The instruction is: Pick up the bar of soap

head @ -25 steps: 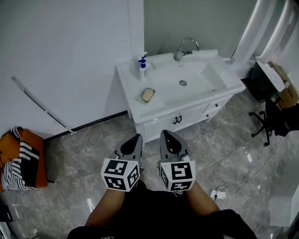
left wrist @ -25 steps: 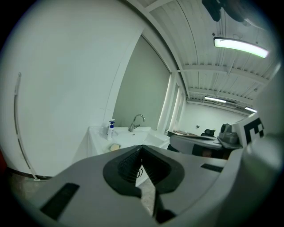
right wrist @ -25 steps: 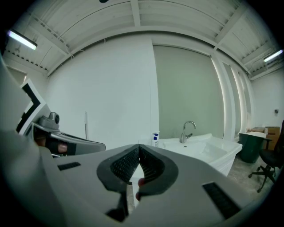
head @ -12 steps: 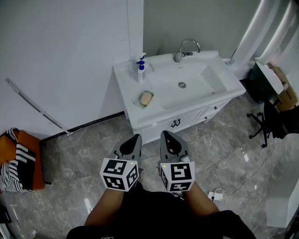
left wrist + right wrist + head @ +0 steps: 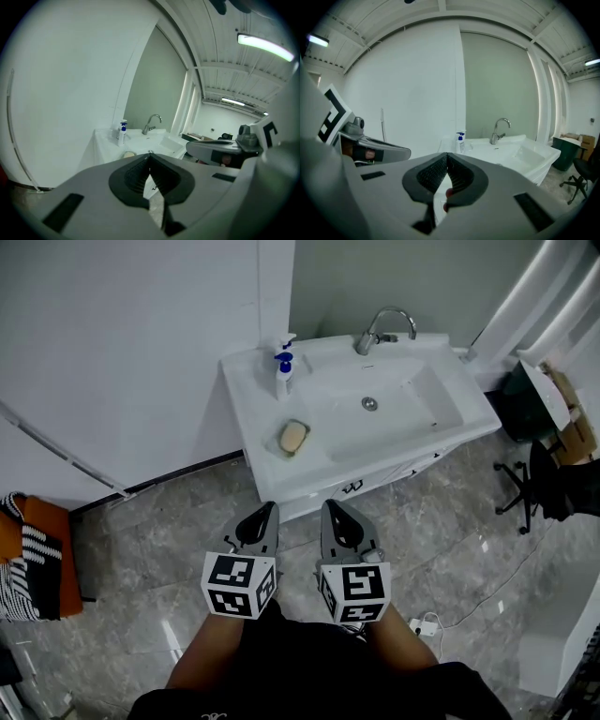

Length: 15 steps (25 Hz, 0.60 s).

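Cream-coloured, the bar of soap [image 5: 293,436] lies in a small dish [image 5: 280,444] on the white washstand table [image 5: 246,397], just left of the basin [image 5: 403,413] and in front of a blue-capped pump bottle [image 5: 283,376]. Well short of it, over the marble floor, the left gripper [image 5: 266,509] and right gripper [image 5: 330,506] point at the stand, jaws on both clenched on nothing. A clean pickup likely means parting one pair of jaws early, descending from above, and spanning the bar's narrow sides, clear of dish rim and bottle.
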Motion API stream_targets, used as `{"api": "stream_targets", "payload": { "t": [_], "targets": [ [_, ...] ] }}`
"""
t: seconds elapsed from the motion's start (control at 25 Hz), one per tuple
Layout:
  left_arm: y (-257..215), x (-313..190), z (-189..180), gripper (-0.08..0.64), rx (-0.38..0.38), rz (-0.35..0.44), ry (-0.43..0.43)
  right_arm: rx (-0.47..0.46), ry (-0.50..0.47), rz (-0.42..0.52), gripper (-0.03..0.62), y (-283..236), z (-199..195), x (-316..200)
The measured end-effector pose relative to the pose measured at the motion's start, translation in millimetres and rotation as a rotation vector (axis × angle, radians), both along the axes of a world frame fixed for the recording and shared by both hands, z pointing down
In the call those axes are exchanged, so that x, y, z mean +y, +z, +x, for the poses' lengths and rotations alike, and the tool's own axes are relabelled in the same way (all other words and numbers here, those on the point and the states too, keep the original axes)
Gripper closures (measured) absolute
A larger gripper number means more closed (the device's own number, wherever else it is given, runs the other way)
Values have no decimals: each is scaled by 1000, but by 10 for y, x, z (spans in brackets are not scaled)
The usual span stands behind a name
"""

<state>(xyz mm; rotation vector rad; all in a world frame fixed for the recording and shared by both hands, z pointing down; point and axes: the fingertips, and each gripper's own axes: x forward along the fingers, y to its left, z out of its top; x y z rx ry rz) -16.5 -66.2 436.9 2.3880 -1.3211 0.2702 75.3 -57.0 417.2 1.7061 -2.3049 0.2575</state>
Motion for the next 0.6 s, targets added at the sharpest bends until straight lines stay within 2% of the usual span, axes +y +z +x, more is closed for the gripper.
{"api": "stream_targets", "payload": {
  "t": [0.2,0.44,0.6],
  "targets": [
    [115,-289,78,552,-28,-20,34,-10,20,-34,584,125,14,-305],
    [102,-632,50,552,-10,-34,50,-9,46,-26,584,150,40,-633],
    [58,-813,8,552,-43,-22,63,-18,57,-19,584,131,9,-817]
  ]
}}
